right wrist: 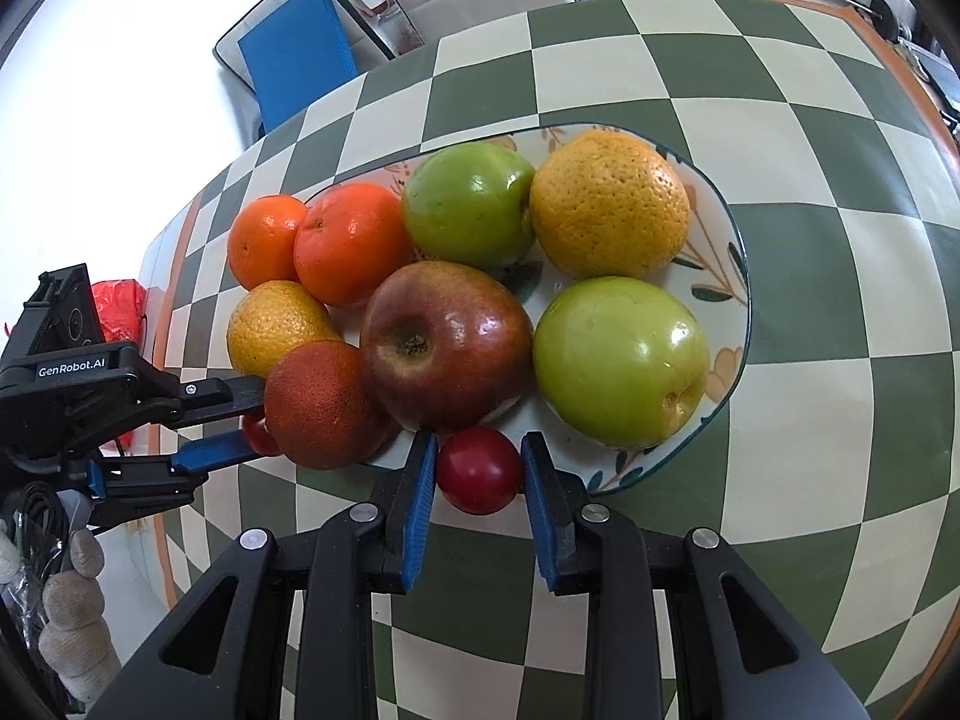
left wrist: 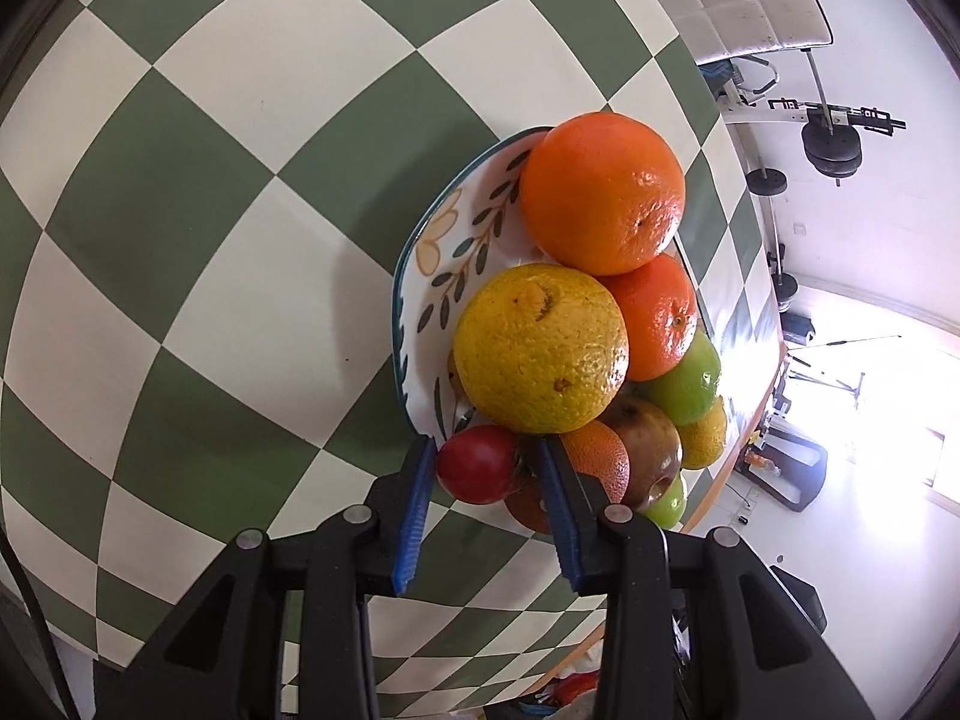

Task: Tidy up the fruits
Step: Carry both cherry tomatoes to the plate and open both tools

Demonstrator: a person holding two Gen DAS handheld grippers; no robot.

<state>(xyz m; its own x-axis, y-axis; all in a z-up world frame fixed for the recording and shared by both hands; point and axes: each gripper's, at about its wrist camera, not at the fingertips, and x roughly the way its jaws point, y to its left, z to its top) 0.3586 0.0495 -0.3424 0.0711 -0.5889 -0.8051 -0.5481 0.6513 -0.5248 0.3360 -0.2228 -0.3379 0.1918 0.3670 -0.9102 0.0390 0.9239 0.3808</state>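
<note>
A floral plate on the checkered table holds several fruits: oranges, green apples and a red-brown apple. In the right wrist view my right gripper has its blue pads on both sides of a small red fruit at the plate's near rim. In the left wrist view my left gripper brackets another small red fruit beside a yellow orange. The left gripper also shows in the right wrist view, at the plate's left side by a dark orange.
The green and cream checkered tablecloth covers the table. A blue chair stands beyond the far edge. Weight equipment stands in the room beside the table. A red bag lies off the table's left end.
</note>
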